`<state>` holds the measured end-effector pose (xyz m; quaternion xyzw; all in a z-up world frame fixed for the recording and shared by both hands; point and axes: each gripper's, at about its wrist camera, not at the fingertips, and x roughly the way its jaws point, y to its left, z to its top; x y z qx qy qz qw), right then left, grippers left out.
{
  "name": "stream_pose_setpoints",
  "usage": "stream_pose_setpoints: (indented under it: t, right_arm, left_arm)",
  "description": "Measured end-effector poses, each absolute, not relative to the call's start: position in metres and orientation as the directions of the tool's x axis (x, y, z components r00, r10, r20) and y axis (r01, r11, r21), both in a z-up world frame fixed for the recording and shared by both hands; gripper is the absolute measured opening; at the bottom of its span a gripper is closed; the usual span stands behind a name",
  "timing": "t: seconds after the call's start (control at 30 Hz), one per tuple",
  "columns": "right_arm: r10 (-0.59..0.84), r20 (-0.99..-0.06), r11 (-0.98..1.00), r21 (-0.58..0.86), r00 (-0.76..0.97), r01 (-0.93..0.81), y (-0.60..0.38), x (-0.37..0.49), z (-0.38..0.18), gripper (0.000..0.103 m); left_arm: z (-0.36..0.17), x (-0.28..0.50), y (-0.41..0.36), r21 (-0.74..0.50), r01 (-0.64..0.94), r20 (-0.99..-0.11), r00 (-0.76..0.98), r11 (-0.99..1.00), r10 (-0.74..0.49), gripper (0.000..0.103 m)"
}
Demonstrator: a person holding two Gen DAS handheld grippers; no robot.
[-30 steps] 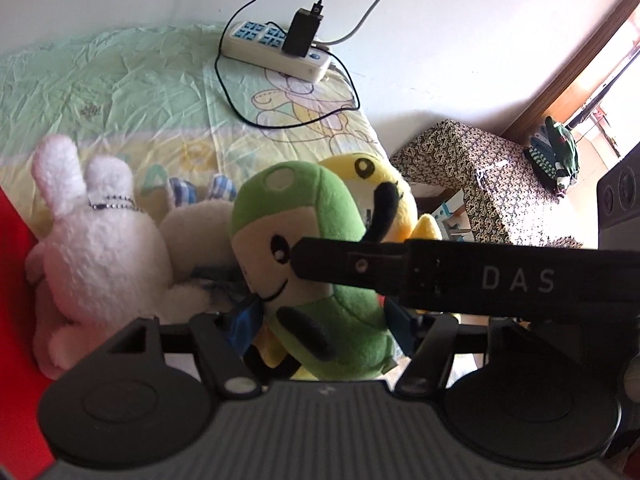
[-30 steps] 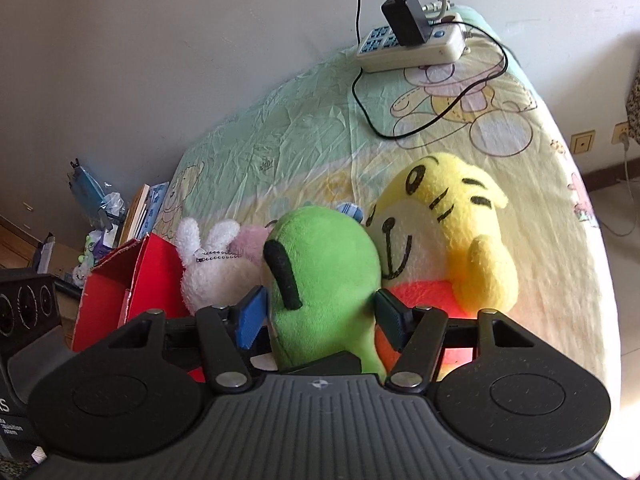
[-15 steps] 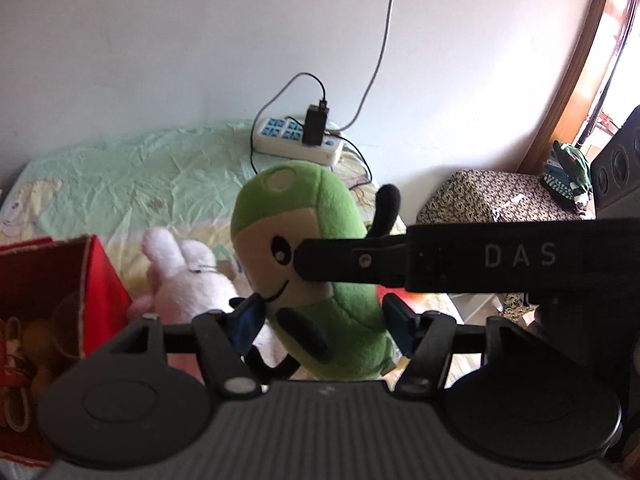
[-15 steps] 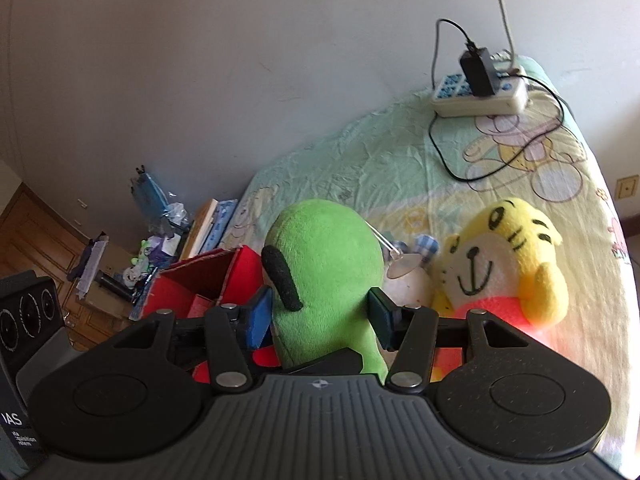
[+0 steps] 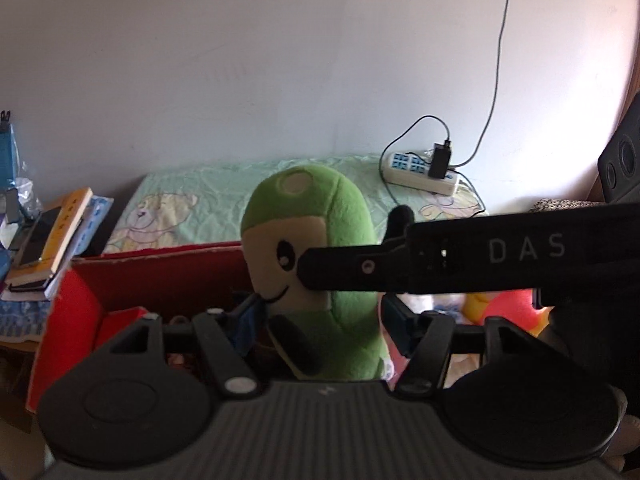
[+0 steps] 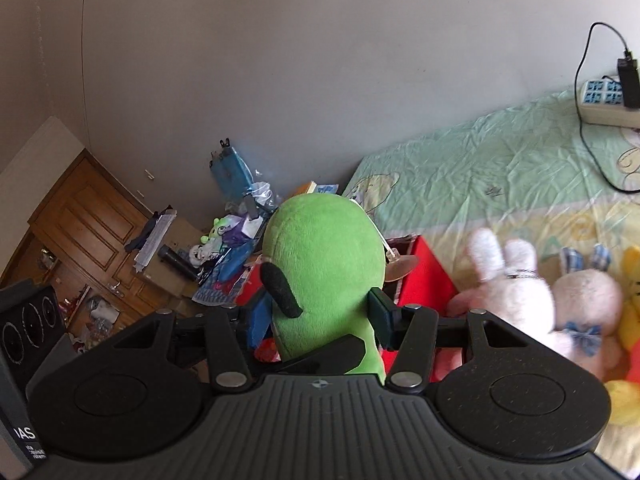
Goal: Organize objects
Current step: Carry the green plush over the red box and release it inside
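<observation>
In the left wrist view, the left tool (image 5: 320,320) is clenching the lower body of the green plush toy (image 5: 316,248), which is hanging upright just above the near edge of the red box (image 5: 76,304), while the right tool's black finger is crossing the toy's face from the right and a power strip (image 5: 420,172) is lying on the bed (image 5: 192,200) beyond the box. In the right wrist view, the right tool (image 6: 320,316) is gripping the same green plush toy (image 6: 324,264) from behind, its jaws having just been closing on it, with the red box (image 6: 428,276) right behind the toy and a white rabbit plush (image 6: 512,284) lying on the bed (image 6: 480,172) to the right of that box.
</observation>
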<state>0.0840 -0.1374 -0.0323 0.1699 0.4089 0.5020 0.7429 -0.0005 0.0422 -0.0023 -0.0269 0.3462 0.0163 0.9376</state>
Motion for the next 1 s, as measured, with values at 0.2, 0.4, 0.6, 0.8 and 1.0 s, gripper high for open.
stream_pose_setpoints:
  t: [0.2,0.4,0.6,0.8,1.0]
  right_arm:
    - [0.876,-0.468,0.451,0.709,0.116,-0.542,-0.059,0.059,-0.049,0.055]
    - [0.856,-0.508,0.495,0.746,0.101,-0.446,-0.002,0.044,-0.071,0.055]
    - [0.841,-0.536,0.529,0.786,0.074,-0.319,0.027,0.042,-0.087,0.055]
    - [0.834,-0.549,0.548,0.814,0.053,-0.194,0.037,0.044,-0.103,0.055]
    - [0.822,-0.568,0.566,0.809,0.032,-0.158,0.047,0.045,-0.111,0.057]
  left_arm:
    - [-0.021,-0.009,0.118,0.004,-0.075,-0.694,0.718,0.997,0.057,0.063]
    - [-0.043,0.0,0.173,0.03,-0.057,-0.746,0.663,0.998,0.06,0.063]
    - [-0.057,0.004,0.203,0.052,-0.029,-0.777,0.627,0.998,0.059,0.064]
    - [-0.066,0.004,0.215,0.058,-0.015,-0.786,0.616,0.998,0.055,0.071]
    - [-0.059,-0.014,0.227,0.079,-0.018,-0.746,0.662,0.997,0.071,0.081]
